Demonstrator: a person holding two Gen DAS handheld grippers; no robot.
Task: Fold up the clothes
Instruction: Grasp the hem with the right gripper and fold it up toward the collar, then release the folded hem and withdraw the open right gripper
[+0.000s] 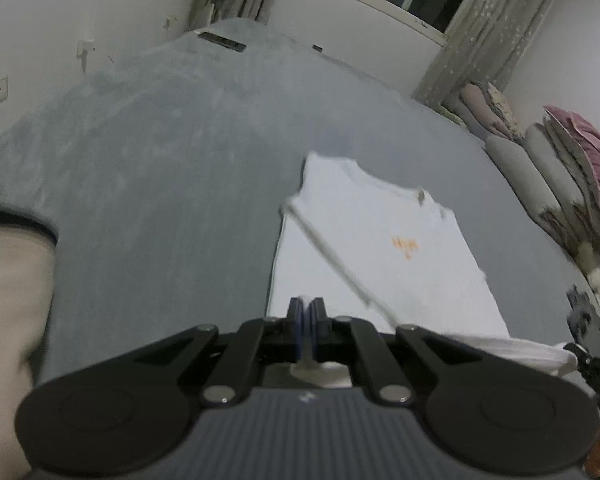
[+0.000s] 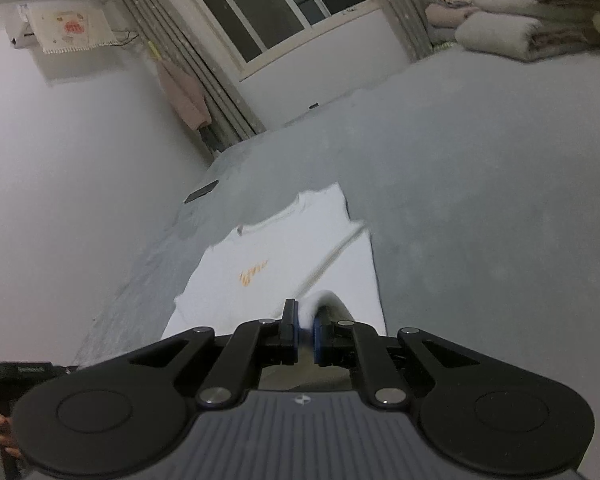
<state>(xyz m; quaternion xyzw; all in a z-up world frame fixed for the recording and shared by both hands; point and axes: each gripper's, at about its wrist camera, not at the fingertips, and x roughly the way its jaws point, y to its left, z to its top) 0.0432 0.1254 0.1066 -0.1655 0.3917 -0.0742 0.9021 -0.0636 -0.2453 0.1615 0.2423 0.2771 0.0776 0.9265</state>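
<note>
**Both grippers pinched the shirt's near hem**

The left gripper [image 1: 306, 310] and the right gripper [image 2: 306, 316] each clamped white cloth at the near edge of the white T-shirt [image 1: 380, 248], which lay on the grey bed [image 1: 160, 168], sides folded inward. Judged step: the lengthwise fold. Next, both corners would need carrying evenly toward the collar [image 1: 388, 186].

No legible text anywhere

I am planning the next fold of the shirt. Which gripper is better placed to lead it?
Neither clearly: the left gripper and right gripper are both shut on the white shirt hem nearest the person.
</note>
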